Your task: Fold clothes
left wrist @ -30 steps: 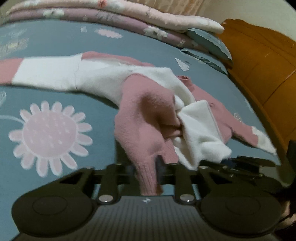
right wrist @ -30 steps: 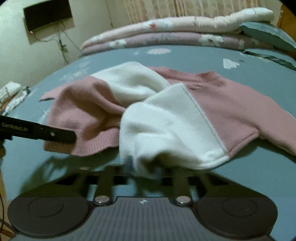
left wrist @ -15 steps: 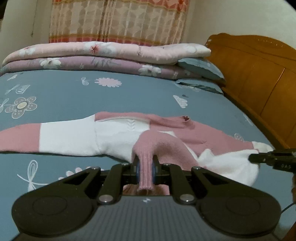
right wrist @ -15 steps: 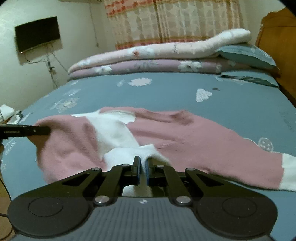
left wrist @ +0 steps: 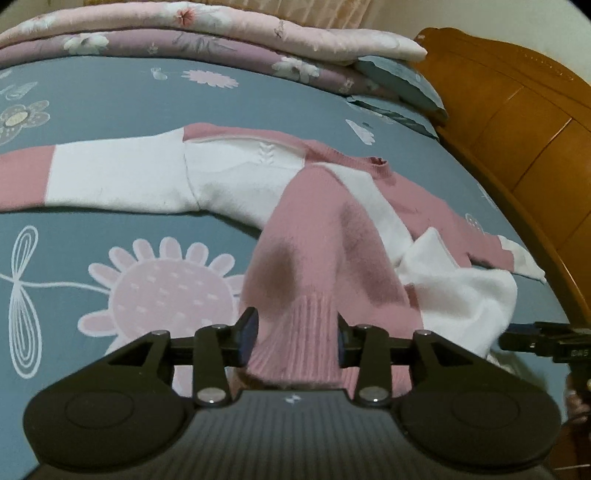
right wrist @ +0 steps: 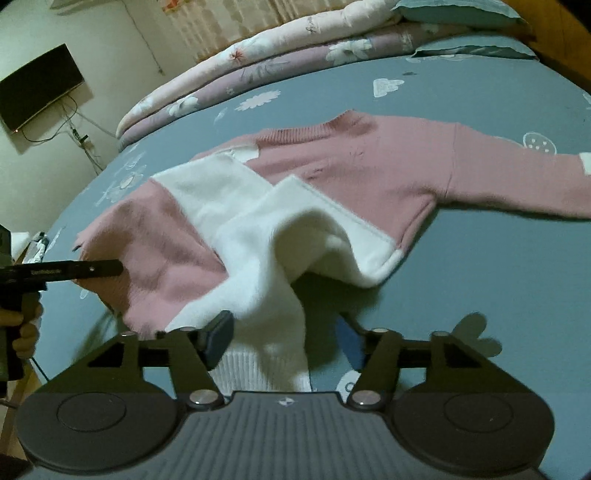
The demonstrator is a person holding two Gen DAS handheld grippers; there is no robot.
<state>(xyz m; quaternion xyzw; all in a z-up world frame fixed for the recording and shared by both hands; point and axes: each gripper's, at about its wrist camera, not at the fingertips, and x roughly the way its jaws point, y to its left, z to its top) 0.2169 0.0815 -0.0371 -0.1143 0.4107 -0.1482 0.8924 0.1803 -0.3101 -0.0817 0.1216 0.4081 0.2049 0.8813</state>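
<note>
A pink and white sweater [left wrist: 236, 177] lies spread across the blue floral bedsheet [left wrist: 110, 110], its lower part bunched toward me. My left gripper [left wrist: 294, 338] has its jaws opening, and the pink ribbed hem [left wrist: 299, 354] fills the gap between them. In the right wrist view the same sweater [right wrist: 351, 166] shows, with its white ribbed hem [right wrist: 258, 365] lying between the opening jaws of my right gripper [right wrist: 282, 339]. That hem rests against the left pad and stands clear of the right one. Each view catches a finger of the other gripper at its edge.
Folded quilts [left wrist: 221, 33] and a teal pillow [left wrist: 402, 81] are stacked at the head of the bed. A wooden headboard [left wrist: 517, 129] runs along the right. A wall television [right wrist: 37, 92] hangs at the left. A hand [right wrist: 22, 332] holds the left gripper's handle.
Half a second ago both grippers were shut on the sweater's hems. Both sets of jaws have now spread apart, and the hems sag loose between them.
</note>
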